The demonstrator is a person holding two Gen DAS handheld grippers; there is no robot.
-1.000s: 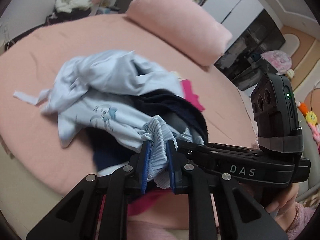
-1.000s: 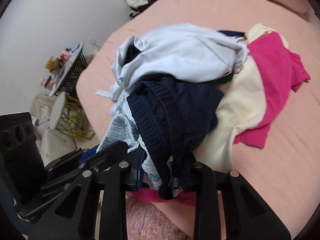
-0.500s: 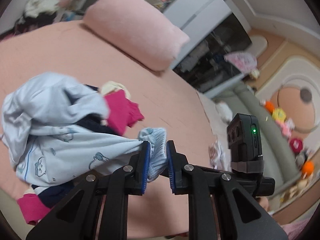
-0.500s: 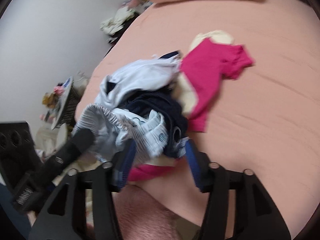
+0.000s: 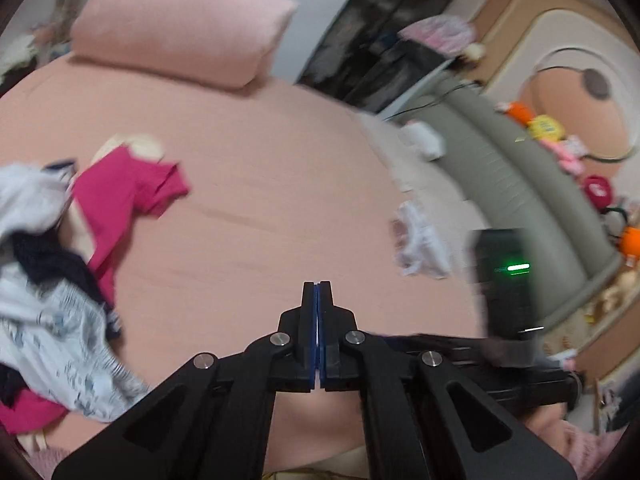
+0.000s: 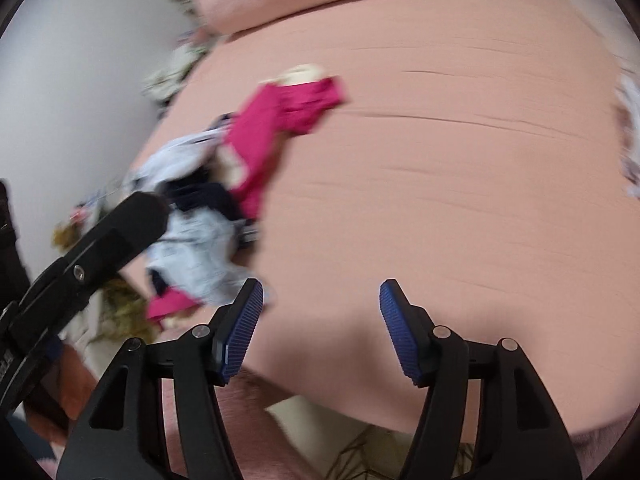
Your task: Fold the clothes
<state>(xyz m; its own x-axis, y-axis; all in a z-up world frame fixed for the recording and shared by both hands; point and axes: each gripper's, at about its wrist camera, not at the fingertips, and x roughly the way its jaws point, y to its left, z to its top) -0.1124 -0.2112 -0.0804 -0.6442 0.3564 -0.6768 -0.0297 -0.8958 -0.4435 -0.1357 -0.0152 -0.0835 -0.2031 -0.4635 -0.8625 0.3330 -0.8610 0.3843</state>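
A heap of unfolded clothes (image 5: pixel 60 280) lies rumpled at the left edge of a pink bed (image 5: pixel 280 184): a pale blue printed garment (image 5: pixel 60 344) in front, a dark navy piece (image 5: pixel 52 268) tucked above it, a magenta top (image 5: pixel 124 196) spilling toward the middle over a cream garment (image 5: pixel 132 146), and a light blue-white piece (image 5: pixel 28 196) bunched at the far left. The picture is smeared by motion, and no lettering or label on the clothes can be read. At centre, the left gripper (image 5: pixel 317 292) hangs over bare sheet, its blue-padded jaws just closed flat together with nothing between them. Seen from the right wrist, the right gripper (image 6: pixel 322 304) has its jaws just spread wide apart, empty, with the heap (image 6: pixel 208 208) lying to its left. A pink bolster (image 5: pixel 180 24) rests at the bed's far side.
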